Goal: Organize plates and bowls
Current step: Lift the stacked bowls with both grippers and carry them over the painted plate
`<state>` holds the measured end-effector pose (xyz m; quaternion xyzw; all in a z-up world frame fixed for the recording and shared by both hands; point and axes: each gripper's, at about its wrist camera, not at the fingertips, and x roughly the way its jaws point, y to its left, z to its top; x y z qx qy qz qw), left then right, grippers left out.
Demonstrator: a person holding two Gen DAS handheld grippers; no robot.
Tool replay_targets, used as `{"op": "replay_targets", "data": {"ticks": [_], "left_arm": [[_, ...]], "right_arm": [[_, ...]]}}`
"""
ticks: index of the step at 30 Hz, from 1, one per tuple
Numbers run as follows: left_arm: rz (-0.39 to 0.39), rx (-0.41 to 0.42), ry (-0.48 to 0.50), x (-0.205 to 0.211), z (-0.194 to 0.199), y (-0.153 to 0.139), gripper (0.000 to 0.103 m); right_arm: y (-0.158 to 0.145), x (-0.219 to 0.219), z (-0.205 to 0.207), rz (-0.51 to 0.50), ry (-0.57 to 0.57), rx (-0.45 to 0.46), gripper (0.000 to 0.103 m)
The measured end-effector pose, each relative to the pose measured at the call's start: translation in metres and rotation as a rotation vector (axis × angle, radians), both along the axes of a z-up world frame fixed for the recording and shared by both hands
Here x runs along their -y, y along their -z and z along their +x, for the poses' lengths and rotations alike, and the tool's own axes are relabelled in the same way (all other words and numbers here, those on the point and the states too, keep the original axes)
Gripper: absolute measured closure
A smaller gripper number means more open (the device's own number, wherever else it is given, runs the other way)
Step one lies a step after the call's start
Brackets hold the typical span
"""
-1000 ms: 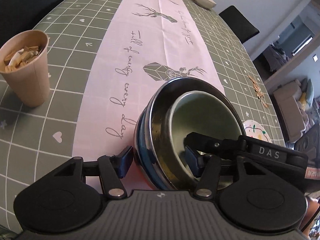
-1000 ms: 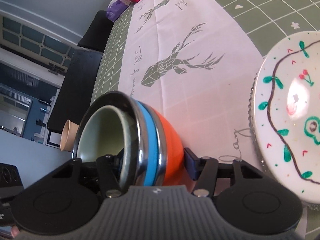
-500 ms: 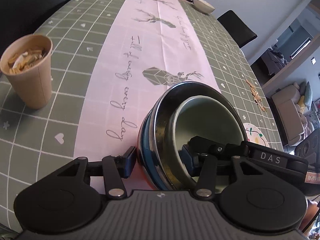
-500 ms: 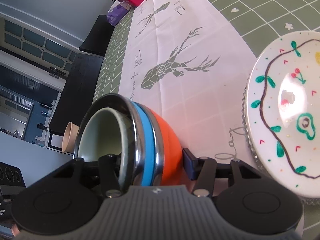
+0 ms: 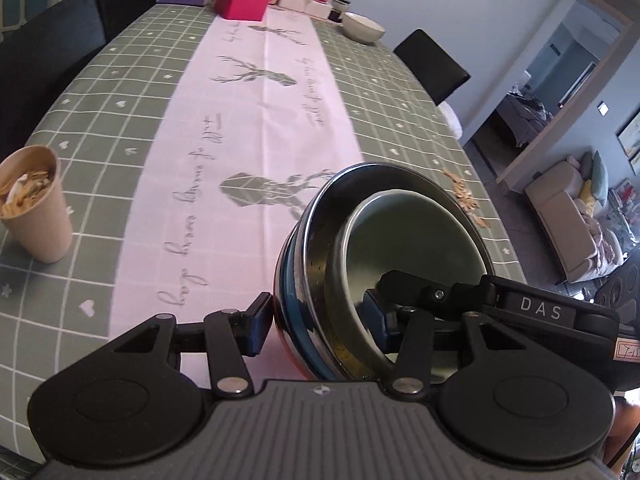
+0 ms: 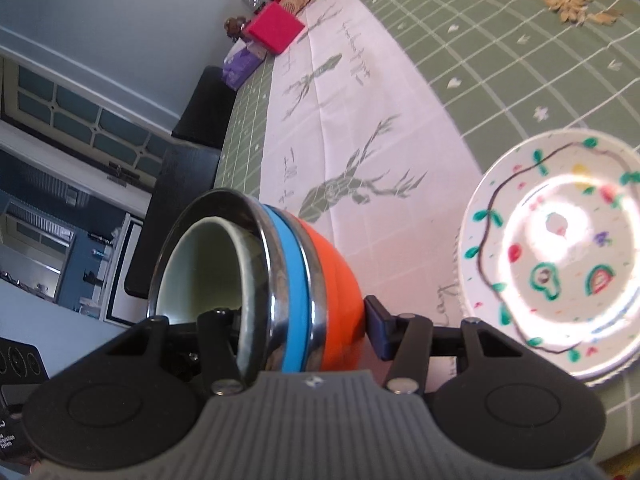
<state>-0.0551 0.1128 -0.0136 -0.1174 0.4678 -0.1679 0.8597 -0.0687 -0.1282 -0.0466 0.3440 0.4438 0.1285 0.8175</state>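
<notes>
A nested stack of bowls (image 5: 384, 264) is tilted on its side above the pink runner (image 5: 256, 120) of the table (image 5: 100, 92): a pale green bowl (image 6: 200, 268) sits inside a steel bowl (image 6: 268, 280), then a blue one (image 6: 294, 280) and an orange one (image 6: 336, 276) outermost. The left gripper (image 5: 316, 318) pinches the stack's wall, one finger against the outside, the other inside the green bowl. The right gripper (image 6: 296, 322) clamps the opposite side the same way, one of its fingers (image 6: 376, 326) on the orange shell. No contents are visible in the bowls.

A painted plate (image 6: 556, 256) lies on the table to the right, just beside the stack. A paper cup (image 5: 34, 208) full of pale scraps stands near the left table edge. The runner ahead is open up to a pink box (image 5: 244, 0), jars and a white bowl (image 5: 362, 27) at the far end. Scattered husks (image 6: 568, 0) lie near the right edge.
</notes>
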Motion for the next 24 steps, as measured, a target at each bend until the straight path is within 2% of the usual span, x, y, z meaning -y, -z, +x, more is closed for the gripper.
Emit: {"op": "replay_targets", "data": {"ticks": [9,16,24], "left_arm": [[-0.023,-0.036,0.072,0.065,0.002,0.003,0.047],[0.003,-0.064,0.121,0.116,0.009,0.017,0.047],[0.037,-0.127,0.139,0.136,0.018,0.038,0.046]], "right_arm": [[-0.015,0.062,-0.023,-0.037,0.104,-0.025,0.051],[-0.005,0.109,-0.027,-0.044,0.171,-0.056,0.051],[0.018,0.131,-0.02,-0.03,0.177,-0.125,0.051]]}}
